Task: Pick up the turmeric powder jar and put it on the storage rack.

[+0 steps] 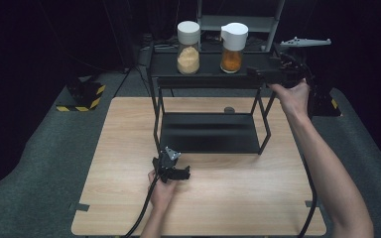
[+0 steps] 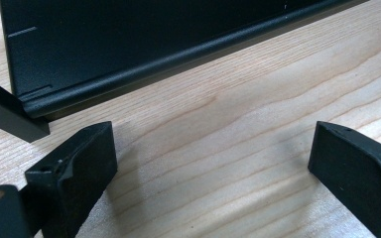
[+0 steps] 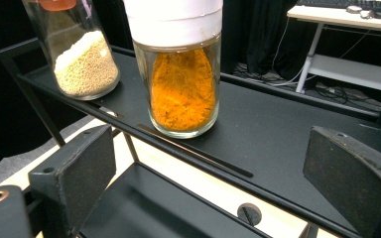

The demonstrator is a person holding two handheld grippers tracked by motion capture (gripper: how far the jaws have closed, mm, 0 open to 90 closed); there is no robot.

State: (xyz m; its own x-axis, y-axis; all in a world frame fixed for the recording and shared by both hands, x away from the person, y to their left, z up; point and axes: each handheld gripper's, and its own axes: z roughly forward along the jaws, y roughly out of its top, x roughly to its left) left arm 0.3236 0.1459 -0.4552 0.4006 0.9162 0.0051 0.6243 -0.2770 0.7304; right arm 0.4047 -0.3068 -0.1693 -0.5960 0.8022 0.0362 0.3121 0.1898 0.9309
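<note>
At the rack's top shelf, my right tongs gape empty before the orange jar — I'd square up, straddle its glass. Left tongs idle wide open on the surface.

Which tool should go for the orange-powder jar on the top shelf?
Right. The right tool is up at the top shelf, open, facing the orange-powder jar. The left tool sits low over the table, beside the bottom shelf.
</note>
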